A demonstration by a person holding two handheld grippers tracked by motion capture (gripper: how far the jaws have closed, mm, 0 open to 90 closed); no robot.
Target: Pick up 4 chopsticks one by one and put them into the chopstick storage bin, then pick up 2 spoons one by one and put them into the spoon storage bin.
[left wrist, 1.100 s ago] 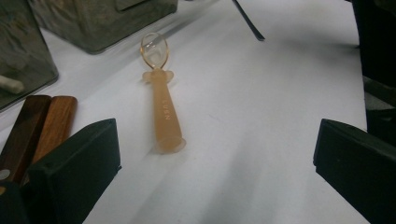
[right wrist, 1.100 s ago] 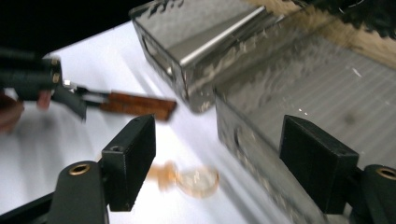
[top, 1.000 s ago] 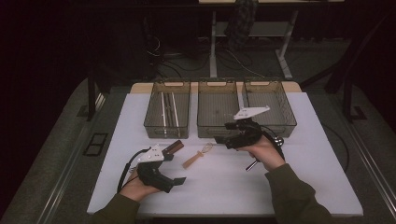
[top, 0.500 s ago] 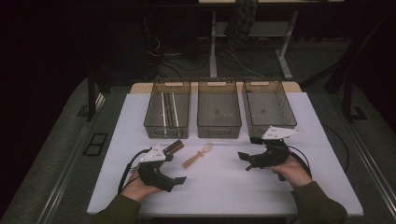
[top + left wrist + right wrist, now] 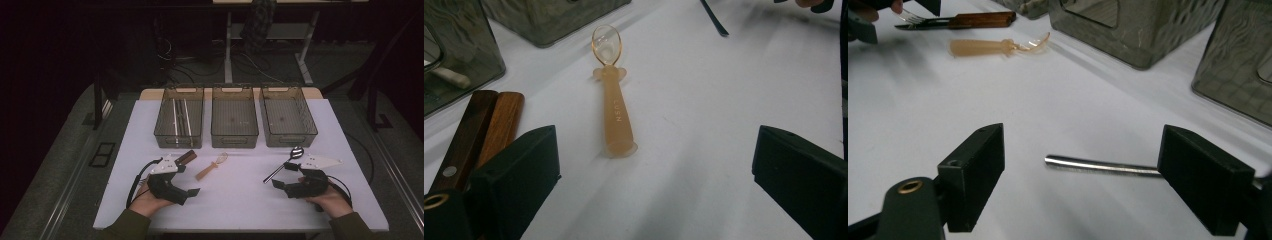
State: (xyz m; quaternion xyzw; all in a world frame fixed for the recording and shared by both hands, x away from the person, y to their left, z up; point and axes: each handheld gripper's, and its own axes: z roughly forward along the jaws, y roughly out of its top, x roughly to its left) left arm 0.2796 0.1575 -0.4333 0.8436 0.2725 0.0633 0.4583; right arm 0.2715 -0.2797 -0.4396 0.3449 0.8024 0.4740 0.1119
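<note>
A translucent orange plastic spoon (image 5: pixel 212 167) (image 5: pixel 614 100) lies mid-table, ahead of my left gripper (image 5: pixel 187 180) (image 5: pixel 656 155). Its jaws have just been closing a little, but they stand open with nothing between them. Two wooden-handled utensils (image 5: pixel 187 157) (image 5: pixel 484 130) lie beside its left jaw. A metal spoon (image 5: pixel 285 162) lies at the right, bowl toward the bins. My right gripper (image 5: pixel 280 176) (image 5: pixel 1083 150) has just been opening. It is low over the table, and the spoon's handle end (image 5: pixel 1098 165) lies between its jaws, untouched by the pads.
Three smoky clear bins stand in a row at the back: the left bin (image 5: pixel 178 142) holds a few long utensils, while the middle bin (image 5: pixel 234 142) and right bin (image 5: pixel 289 142) look bare. A white mat (image 5: pixel 235 205) covers the table.
My right hand has come away from in front of the bins, moving right and down to the metal spoon's handle. The left hand has stayed put.
</note>
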